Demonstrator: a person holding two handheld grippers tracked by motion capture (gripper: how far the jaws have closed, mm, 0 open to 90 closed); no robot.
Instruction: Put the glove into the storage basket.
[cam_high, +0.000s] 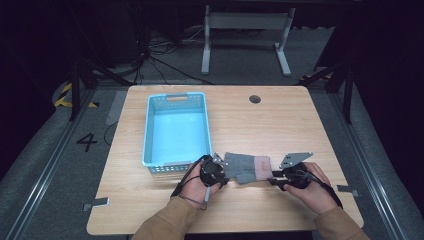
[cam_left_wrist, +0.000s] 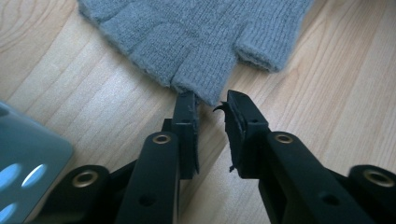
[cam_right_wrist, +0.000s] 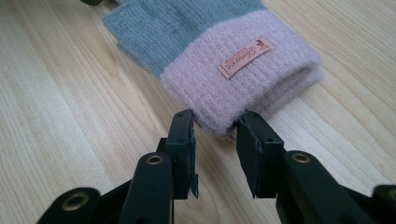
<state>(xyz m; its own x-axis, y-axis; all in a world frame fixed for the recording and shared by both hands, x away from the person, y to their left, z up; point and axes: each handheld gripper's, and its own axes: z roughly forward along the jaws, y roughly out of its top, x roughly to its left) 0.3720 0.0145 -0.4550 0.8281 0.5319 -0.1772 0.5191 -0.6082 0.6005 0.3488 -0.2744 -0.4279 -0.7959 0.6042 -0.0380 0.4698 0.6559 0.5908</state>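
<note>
A grey knitted fingerless glove with a pink cuff lies flat on the wooden table near its front edge. My left gripper is at the glove's finger end. In the left gripper view its jaws stand a little apart around the tip of one glove finger, with a gap on the right side. My right gripper is at the cuff end. In the right gripper view its jaws flank a corner of the pink cuff, which bears a small orange label. The knit there is not squeezed.
A light blue plastic basket stands empty just left of the glove, and its corner is close to my left gripper. The table has a cable hole at the back. Bare wood lies to the right and behind.
</note>
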